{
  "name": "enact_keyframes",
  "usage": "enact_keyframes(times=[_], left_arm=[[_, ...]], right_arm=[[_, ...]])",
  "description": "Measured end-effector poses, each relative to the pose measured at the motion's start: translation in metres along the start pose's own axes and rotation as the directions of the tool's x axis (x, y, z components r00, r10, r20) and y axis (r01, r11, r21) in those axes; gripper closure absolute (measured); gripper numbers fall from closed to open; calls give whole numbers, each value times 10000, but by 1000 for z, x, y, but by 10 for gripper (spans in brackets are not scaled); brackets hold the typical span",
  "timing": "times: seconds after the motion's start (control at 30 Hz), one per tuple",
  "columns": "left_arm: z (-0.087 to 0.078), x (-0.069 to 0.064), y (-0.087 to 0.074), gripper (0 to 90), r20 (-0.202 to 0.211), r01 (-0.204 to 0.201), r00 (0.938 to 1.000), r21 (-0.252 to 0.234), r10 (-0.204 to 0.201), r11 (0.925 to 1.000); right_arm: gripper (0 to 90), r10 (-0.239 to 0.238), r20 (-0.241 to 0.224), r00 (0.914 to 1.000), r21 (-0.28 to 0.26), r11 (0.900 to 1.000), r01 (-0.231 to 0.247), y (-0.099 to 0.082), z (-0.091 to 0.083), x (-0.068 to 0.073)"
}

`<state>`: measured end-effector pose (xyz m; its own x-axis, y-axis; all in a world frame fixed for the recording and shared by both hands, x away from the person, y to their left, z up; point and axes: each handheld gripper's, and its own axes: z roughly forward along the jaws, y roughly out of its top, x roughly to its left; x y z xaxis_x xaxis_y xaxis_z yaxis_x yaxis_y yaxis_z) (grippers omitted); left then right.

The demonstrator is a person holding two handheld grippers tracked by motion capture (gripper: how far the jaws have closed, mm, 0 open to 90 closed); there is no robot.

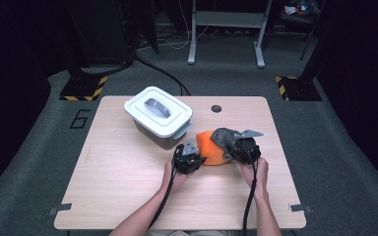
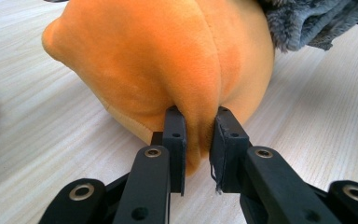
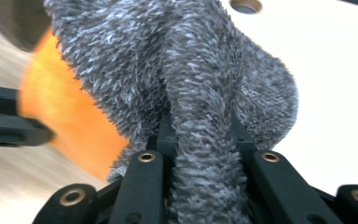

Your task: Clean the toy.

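Orange plush, that's what the left gripper (image 2: 196, 140) has: its 2 black jaws pinch a fold at the near edge of the orange cushion (image 2: 168, 60), which sits on the pale wooden table (image 1: 128, 172) just right of the white lidded bin (image 1: 157, 115). Moving right, the grey fuzzy cloth (image 3: 191, 93) drapes over the cushion's far right side, and the right gripper (image 3: 200, 135) has its jaws clamped on a thick ridge of that pile. Looks like the cloth is being drawn over or off the cushion. To do it well, I'd say the left grip should anchor the cushion flat while the right hand works slowly and low, so the fuzzy pile doesn't slip and the cushion doesn't roll toward the bin.
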<state>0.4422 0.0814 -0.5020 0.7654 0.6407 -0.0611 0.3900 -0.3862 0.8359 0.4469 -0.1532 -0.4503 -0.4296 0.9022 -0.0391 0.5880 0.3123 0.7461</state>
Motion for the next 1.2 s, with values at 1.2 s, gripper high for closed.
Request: enact_keyframes(times=[1.2], left_arm=[[-1, 1, -4, 511, -263, -240, 9994, 43, 241, 9997]], right_arm=[[733, -122, -42, 9999, 340, 9993, 124, 4, 3, 4]])
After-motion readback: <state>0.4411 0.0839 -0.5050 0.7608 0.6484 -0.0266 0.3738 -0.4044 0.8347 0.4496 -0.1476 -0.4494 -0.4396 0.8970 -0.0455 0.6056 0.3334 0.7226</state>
